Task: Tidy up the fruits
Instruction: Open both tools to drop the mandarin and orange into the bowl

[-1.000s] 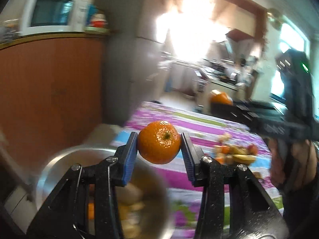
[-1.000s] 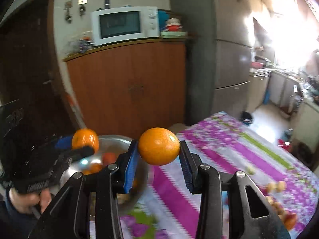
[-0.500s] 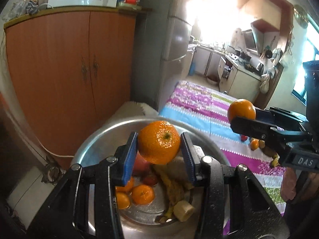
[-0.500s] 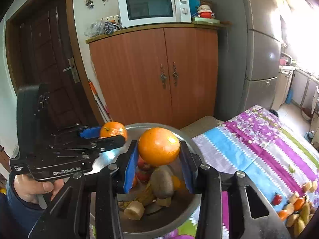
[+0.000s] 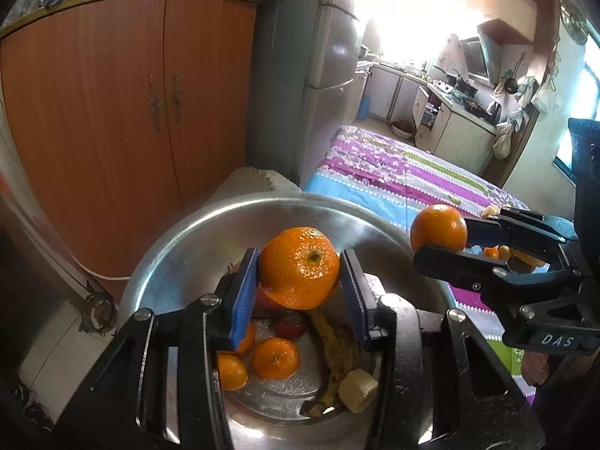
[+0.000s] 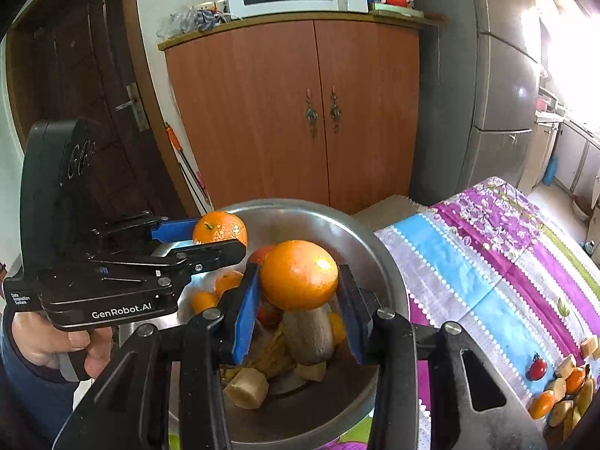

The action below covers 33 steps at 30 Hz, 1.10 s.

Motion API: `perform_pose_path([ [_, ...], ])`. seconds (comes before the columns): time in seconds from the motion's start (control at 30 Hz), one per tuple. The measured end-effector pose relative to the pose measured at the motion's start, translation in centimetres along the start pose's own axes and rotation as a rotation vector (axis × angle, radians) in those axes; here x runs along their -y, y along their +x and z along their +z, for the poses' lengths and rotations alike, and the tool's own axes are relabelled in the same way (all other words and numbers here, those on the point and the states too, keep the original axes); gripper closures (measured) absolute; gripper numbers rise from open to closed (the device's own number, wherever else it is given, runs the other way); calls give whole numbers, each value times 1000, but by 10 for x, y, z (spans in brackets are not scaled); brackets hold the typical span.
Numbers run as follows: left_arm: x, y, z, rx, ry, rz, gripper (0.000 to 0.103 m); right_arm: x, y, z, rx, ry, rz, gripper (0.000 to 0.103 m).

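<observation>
Blue-padded left gripper (image 5: 299, 285) clamps a dimpled orange mandarin (image 5: 299, 267) above the steel bowl (image 5: 180, 247), where small oranges (image 5: 275, 358) and banana pieces (image 5: 357, 390) lie.

Right wrist view: the right gripper (image 6: 298, 302) grips a smooth orange (image 6: 299, 274) over the same bowl; a brown kiwi (image 6: 308, 333) sits beneath, loose fruit (image 6: 562, 390) far right on the striped cloth (image 6: 487, 262).

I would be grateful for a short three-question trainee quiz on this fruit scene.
1. True or false: both the left gripper and the right gripper are shut on an orange.
2. What is the bowl made of: A wood, B metal, C glass?
3. Fill in: loose fruit pieces lie on the striped ____.

Key: 1 true; 2 B; 3 cloth.
</observation>
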<state>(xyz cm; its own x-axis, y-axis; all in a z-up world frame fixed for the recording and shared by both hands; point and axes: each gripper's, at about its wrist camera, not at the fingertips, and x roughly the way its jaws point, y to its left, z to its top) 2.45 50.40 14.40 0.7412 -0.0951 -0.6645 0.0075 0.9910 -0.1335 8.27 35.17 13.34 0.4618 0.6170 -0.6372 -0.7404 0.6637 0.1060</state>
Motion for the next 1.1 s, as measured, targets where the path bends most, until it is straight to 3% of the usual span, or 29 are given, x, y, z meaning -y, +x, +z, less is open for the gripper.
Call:
perform_pose_path([
  [0.47,2,23,-14,-162,65,40,59,-17,48,-22,-162,-80,19,59],
  [0.67,-3,24,-14,-172,63,33,58,-16,44,-21,-143,-82,-1,56],
  [0.8,-4,21,-11,-152,59,41,43,-15,37,-19,-128,-70,-2,53],
  [0.97,-8,21,-13,-147,50,54,36,-12,37,-18,-121,-67,-13,48],
  [1.1,-12,17,-13,-119,31,71,32,-14,24,-14,-74,-69,-72,43],
])
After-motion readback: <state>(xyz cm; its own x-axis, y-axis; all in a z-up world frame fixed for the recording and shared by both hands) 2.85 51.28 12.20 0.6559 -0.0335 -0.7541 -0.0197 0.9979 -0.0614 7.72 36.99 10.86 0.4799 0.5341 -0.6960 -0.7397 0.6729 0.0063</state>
